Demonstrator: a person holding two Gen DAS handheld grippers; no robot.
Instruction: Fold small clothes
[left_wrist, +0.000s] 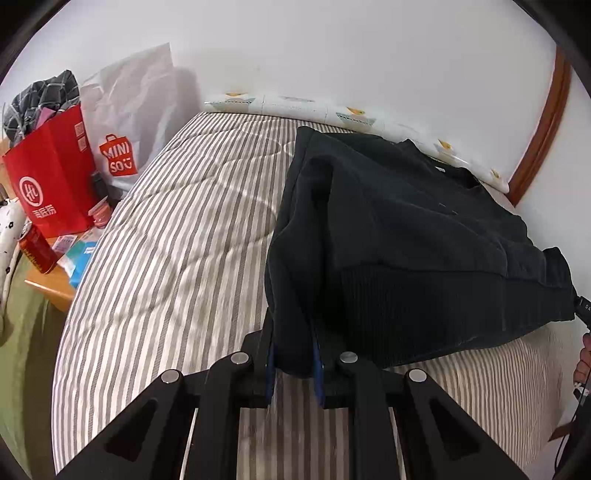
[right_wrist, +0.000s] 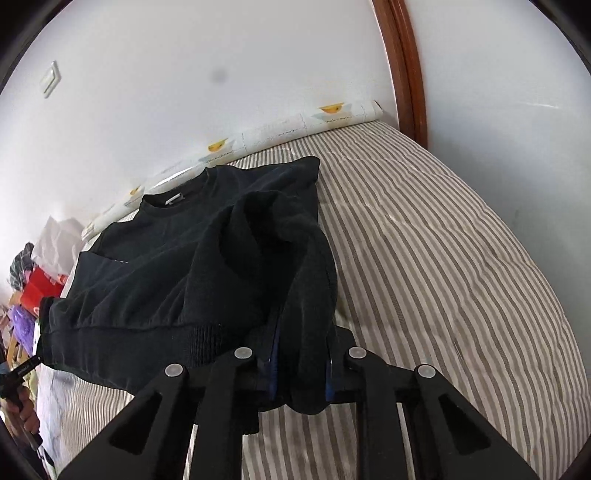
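A black sweatshirt (left_wrist: 424, 236) lies on the striped mattress (left_wrist: 177, 258), its ribbed hem lifted toward me. My left gripper (left_wrist: 293, 354) is shut on the sweatshirt's left hem corner, with cloth bunched between the blue pads. In the right wrist view the same sweatshirt (right_wrist: 192, 258) shows its neck hole at the far end. My right gripper (right_wrist: 301, 369) is shut on the right hem corner, and dark cloth hides its fingertips. The hem hangs stretched between the two grippers, above the mattress (right_wrist: 443, 258).
A white wall and a patterned strip (left_wrist: 295, 105) border the bed's far side. A wooden frame (right_wrist: 406, 74) stands at the right. At the left, a bedside table (left_wrist: 51, 288) holds a red paper bag (left_wrist: 51, 181), a white Miniso bag (left_wrist: 122, 122), a red can (left_wrist: 37, 251) and small boxes.
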